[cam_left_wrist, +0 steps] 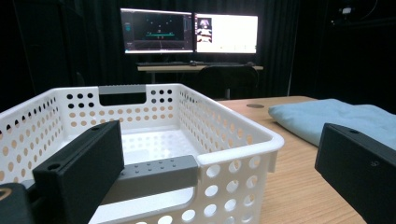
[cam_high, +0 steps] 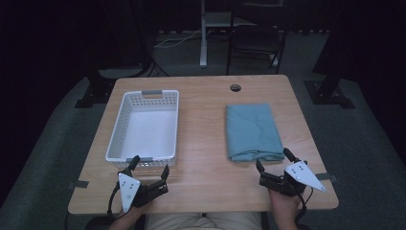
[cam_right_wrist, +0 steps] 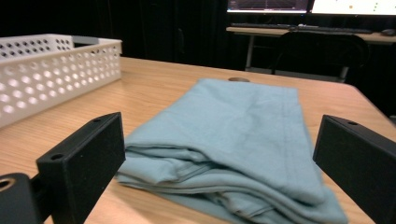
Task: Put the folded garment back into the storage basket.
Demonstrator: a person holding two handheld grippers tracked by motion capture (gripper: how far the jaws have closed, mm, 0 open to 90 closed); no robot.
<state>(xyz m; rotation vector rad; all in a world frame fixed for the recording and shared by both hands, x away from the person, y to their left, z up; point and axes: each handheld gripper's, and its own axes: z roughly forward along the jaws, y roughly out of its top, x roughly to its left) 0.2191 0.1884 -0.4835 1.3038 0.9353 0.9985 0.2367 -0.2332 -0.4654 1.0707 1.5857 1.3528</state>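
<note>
A basket (cam_high: 143, 125) sits on the left side of the table (cam_high: 203, 143). A folded cloth (cam_high: 252, 132) lies on the right side, well apart from it. The left gripper (cam_high: 150, 169) is just in front of the basket. The right gripper (cam_high: 274, 163) is just in front of the cloth. A chair (cam_high: 256, 40) stands behind the table.

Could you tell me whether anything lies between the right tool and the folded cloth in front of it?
Nothing visible does. The right tool sits open just short of the near edge of the folded blue cloth, with only bare table between them.
</note>
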